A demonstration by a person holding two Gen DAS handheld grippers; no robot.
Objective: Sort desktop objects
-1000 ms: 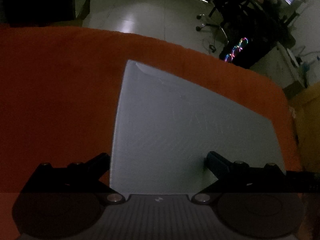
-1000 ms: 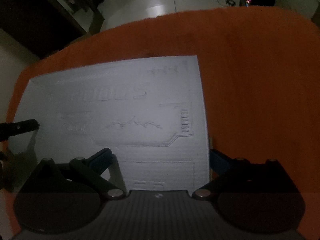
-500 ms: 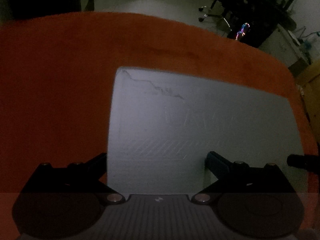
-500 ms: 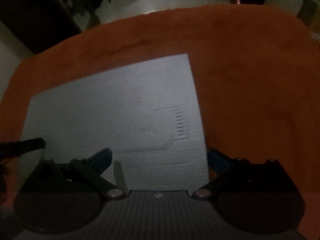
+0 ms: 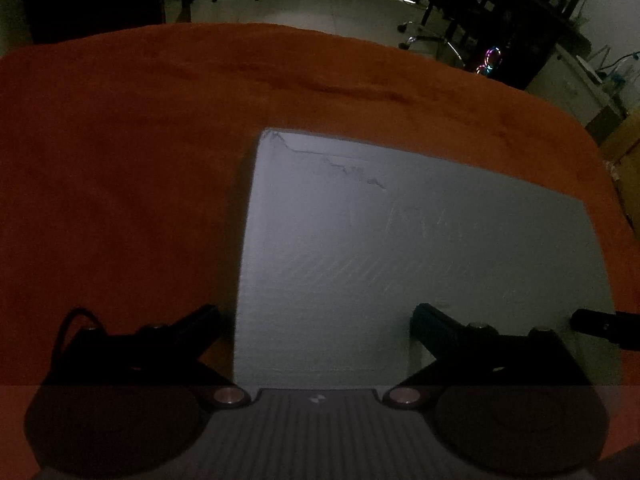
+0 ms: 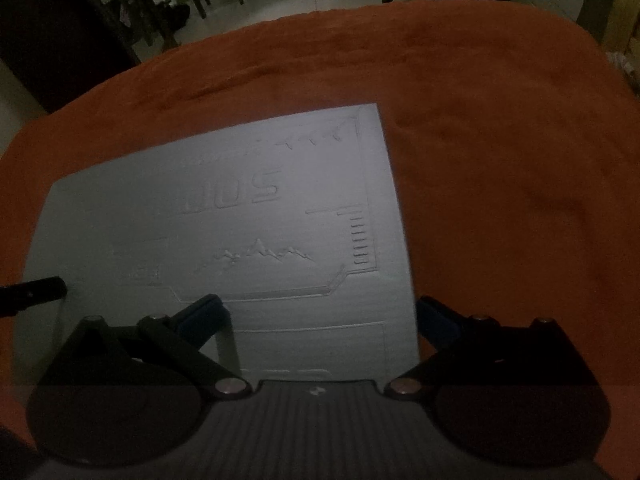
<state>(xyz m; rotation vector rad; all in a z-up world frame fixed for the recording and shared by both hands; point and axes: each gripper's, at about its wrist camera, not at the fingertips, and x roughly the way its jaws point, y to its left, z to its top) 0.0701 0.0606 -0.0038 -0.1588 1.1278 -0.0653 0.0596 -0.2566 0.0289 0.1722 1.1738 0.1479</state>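
Since a second ago both cameras have drawn back and risen from the grey board (image 5: 420,248): in the left wrist view far more of the orange cloth on the table (image 5: 120,160) now shows to the left of it and beyond it, and the board's far left corner, which sat near the middle of the picture, has slid down and to the right. In the right wrist view the board (image 6: 224,240) looks smaller and turned a little, its embossed lettering and small mountain outline now easier to read than half a second ago, when they were blurred.

The board lies flat on the cloth. The left gripper (image 5: 316,320) hangs over its near left edge with the jaws spread wide and holding nothing — one finger over the cloth, the other over the board. The right gripper (image 6: 320,312) is likewise wide apart and empty, straddling the board's near right edge. Whether any fingertip touches the board cannot be told.

Each view catches the other gripper's dark fingertip at its margin, over the board's near edge — a second ago the left view lacked it. The room beyond is dim.
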